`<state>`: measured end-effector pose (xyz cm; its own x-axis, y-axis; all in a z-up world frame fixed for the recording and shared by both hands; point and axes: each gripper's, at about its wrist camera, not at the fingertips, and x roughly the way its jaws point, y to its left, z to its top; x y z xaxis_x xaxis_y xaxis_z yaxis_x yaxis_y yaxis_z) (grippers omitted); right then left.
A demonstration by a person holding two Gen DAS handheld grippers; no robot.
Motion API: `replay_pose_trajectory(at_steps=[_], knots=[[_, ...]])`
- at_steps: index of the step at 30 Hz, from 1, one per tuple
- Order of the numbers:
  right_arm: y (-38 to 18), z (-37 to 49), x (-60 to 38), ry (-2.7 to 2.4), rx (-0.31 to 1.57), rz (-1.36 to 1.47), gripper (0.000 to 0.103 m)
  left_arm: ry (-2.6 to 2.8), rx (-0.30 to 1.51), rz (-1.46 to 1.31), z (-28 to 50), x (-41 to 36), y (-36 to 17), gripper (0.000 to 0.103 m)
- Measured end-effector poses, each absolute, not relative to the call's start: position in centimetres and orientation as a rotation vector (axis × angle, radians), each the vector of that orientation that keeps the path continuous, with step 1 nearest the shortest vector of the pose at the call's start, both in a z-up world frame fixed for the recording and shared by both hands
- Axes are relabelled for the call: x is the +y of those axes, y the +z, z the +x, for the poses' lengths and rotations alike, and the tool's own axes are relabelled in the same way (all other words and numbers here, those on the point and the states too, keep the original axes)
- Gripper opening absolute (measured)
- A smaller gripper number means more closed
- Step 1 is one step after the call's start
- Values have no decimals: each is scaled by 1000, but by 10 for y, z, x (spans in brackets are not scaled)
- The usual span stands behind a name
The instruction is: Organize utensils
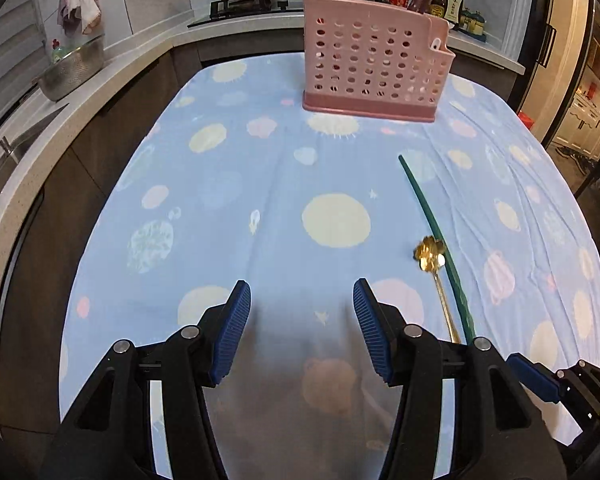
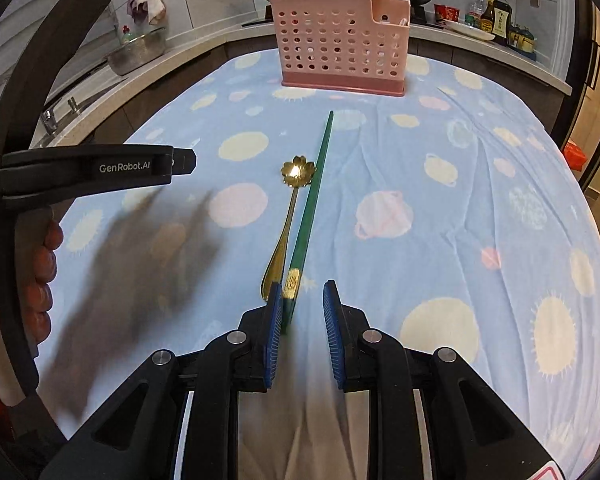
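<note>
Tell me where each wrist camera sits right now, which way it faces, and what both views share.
Left wrist: behind the open left claw, low over the tablecloth, facing the pink holder; the right claw's tip shows at lower right.
Right wrist: behind the open right claw, whose pads straddle the green chopstick; the left claw and the person's fingers show at left.
Shared: holder, chopstick, gold spoon, tablecloth.

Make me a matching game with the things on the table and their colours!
Things:
1. chopstick
2. spoon
3. utensil holder
4. tablecloth

Colours:
A. pink
B. light blue with planets
C. green
D. gold

Pairs: 1-C, 2-D, 3-A, 4-B
</note>
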<state>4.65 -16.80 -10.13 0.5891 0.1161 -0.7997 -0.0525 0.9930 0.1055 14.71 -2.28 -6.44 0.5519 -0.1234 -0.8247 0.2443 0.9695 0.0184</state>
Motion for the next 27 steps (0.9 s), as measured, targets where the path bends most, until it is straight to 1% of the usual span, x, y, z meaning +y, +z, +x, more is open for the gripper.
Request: replay_pose_trajectory(at_steps=[5, 11, 14, 17, 23, 26, 27], knots=[[-107, 43, -165, 108, 946, 80, 21, -206, 995, 136, 135, -14, -75, 51], [-106, 52, -171, 95, 935, 93, 15, -212, 1012, 130, 125, -13, -79, 51], [-108, 55, -171, 90, 931, 86, 9, -223, 1017, 136, 121, -18, -81, 51], [-109, 54, -174, 88, 925, 91, 8, -230, 1020, 140, 120, -23, -83, 55], [-108, 51, -189, 49, 920, 113, 7, -237, 1025, 133, 119, -27, -84, 56], [-108, 48, -200, 27, 919, 133, 7, -246, 1026, 129, 116, -32, -84, 58], [-107, 46, -204, 18, 918, 138, 7, -250, 1024, 130, 115, -35, -83, 60]])
